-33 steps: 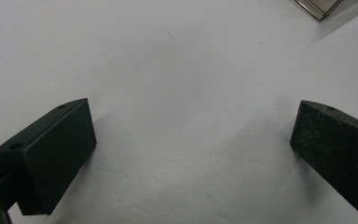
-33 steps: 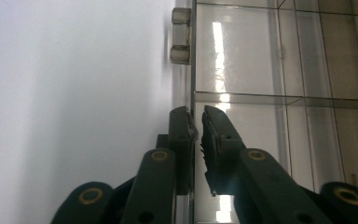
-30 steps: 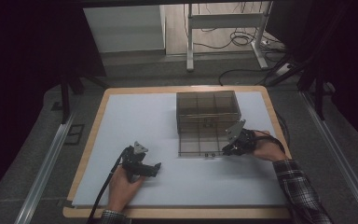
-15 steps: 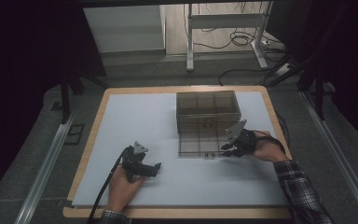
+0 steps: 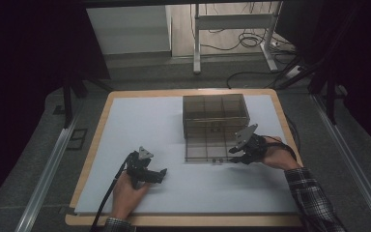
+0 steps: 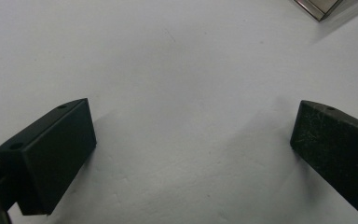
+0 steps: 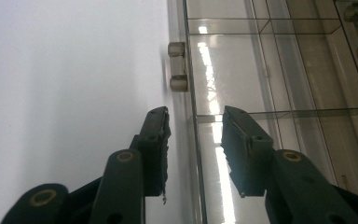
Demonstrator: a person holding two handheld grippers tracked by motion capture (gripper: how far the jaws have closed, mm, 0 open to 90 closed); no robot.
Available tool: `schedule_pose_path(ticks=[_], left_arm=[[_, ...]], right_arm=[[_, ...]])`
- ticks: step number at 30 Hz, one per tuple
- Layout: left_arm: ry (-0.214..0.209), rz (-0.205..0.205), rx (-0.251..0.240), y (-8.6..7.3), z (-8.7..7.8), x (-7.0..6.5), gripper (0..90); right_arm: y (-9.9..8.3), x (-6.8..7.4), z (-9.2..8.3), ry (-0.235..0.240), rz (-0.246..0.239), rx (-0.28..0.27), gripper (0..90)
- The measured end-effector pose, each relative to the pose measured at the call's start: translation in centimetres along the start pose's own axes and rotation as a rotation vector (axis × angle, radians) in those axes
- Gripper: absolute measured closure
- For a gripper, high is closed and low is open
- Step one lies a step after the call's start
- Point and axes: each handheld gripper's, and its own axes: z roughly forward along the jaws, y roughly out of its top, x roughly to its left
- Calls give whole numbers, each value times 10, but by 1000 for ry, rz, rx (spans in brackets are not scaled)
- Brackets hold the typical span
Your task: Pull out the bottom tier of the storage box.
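Observation:
A smoky clear compartment box (image 5: 215,110) stands at the back right of the white table mat (image 5: 140,125). Its lid (image 5: 204,146) lies open and flat toward me. My right gripper (image 5: 235,159) sits at the lid's front right corner. In the right gripper view its jaws are parted on either side of the lid's thin edge (image 7: 196,154), and the right gripper (image 7: 196,119) is open. A small clear latch (image 7: 177,65) sticks out from that edge farther on. My left gripper (image 5: 161,172) rests low over bare mat at the front left, and it (image 6: 193,140) is wide open with nothing between the jaws.
The mat lies on a wooden board (image 5: 104,116) with metal rails (image 5: 48,169) on both sides. A desk frame and cables (image 5: 236,43) stand on the floor behind. A corner of the box (image 6: 324,5) shows at the top right of the left gripper view.

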Motion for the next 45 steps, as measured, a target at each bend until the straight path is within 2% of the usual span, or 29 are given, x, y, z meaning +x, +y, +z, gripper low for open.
schedule_pose_path(ticks=[8, 18, 29, 45], left_arm=[[0, 3, 0, 0, 0, 0, 0], [1, 3, 0, 0, 0, 0, 0], [1, 0, 0, 0, 0, 0, 0], [2, -1, -3, 0, 0, 0, 0]], right_arm=[[2, 5, -4, -7, 31, -26, 539], [2, 13, -12, -51, 77, -47, 472], [-2, 25, -14, -61, 129, -86, 404], [-11, 39, -14, -128, 226, -121, 240]])
